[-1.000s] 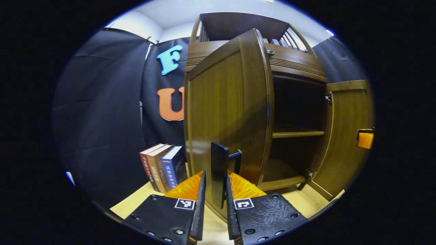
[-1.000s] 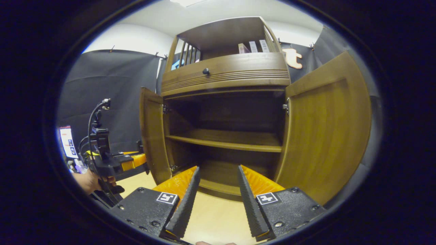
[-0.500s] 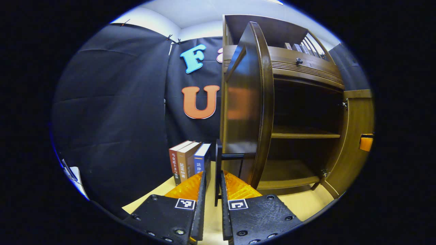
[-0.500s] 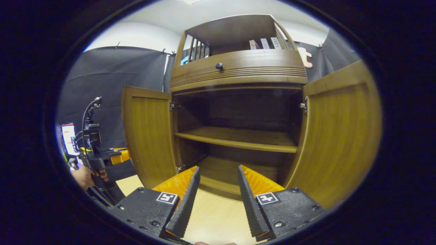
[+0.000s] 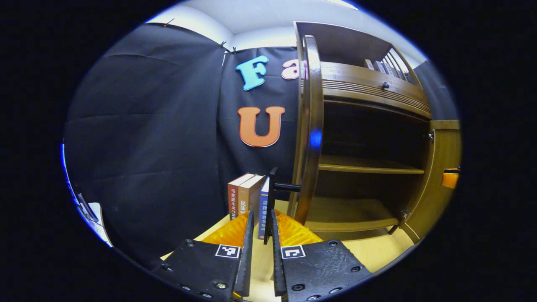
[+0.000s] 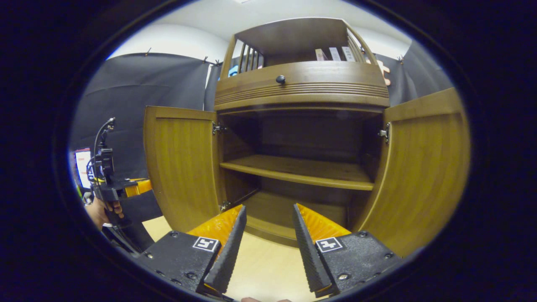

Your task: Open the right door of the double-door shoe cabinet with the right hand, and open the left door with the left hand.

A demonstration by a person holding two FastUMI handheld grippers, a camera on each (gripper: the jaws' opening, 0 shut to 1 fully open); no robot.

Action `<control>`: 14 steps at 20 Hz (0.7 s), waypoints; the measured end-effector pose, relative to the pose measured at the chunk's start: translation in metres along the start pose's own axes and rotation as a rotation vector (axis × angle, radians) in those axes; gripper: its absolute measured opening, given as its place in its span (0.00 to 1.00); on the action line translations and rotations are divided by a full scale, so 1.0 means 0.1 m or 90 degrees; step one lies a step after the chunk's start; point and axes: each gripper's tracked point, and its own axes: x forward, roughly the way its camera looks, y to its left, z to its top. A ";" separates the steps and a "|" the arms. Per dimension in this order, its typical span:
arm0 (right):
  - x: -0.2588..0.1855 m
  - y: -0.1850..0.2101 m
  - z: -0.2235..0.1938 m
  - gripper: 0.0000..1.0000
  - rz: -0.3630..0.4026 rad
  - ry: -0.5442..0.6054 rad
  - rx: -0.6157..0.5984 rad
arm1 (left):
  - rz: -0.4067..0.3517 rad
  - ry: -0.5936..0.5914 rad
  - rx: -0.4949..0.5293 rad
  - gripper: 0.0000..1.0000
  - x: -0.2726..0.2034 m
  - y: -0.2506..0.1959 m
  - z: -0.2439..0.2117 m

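The left door has swung from half open to edge-on; the left gripper apparently pinches its black handle; the right gripper is spread, empty; both doors open.

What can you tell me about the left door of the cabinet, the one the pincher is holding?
The left door is a flat brown panel that looks like wood, with a plain frame round its inner side. It stands swung wide open, hanging upright on a metal hinge at the top corner of the cabinet. In the left gripper view it shows edge-on. A black bar handle sticks out from its front face, and the left gripper has its two fingers closed on that handle.
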 end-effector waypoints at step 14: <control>-0.14 -0.21 0.41 0.82 -0.063 -0.058 -0.004 | 0.021 -0.082 0.037 0.21 -0.51 0.06 0.65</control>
